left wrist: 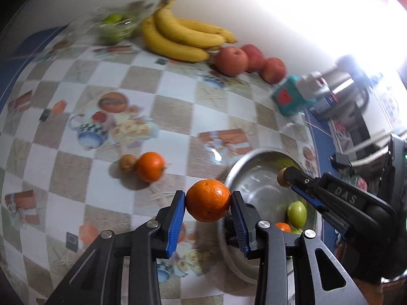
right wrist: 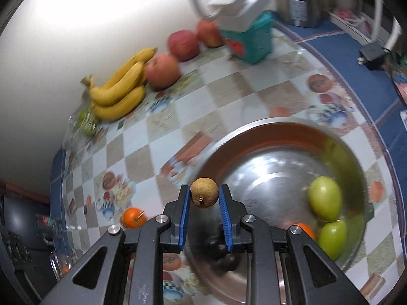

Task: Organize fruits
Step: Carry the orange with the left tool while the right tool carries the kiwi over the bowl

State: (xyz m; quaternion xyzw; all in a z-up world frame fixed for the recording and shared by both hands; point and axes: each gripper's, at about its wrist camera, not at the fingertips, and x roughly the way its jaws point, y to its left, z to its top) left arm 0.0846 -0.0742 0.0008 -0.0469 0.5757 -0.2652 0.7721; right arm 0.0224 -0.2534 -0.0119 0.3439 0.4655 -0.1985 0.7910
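Checkered tablecloth [left wrist: 178,117] under all, white wall behind. Far along the wall, bananas [left wrist: 183,35], long axis left to right, sorted beside apples [left wrist: 231,61]. Near right, steel bowl [right wrist: 254,137] probably collecting small fruit. Left gripper [left wrist: 208,202] closed on orange [left wrist: 208,200]; right gripper [right wrist: 204,195] pinching brown fruit [right wrist: 204,192], stem end toward camera.

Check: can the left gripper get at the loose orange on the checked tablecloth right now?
Probably not yet. The left gripper is shut on a round orange fruit, so there is no room for the loose orange. The path over the checked tablecloth looks unobstructed.
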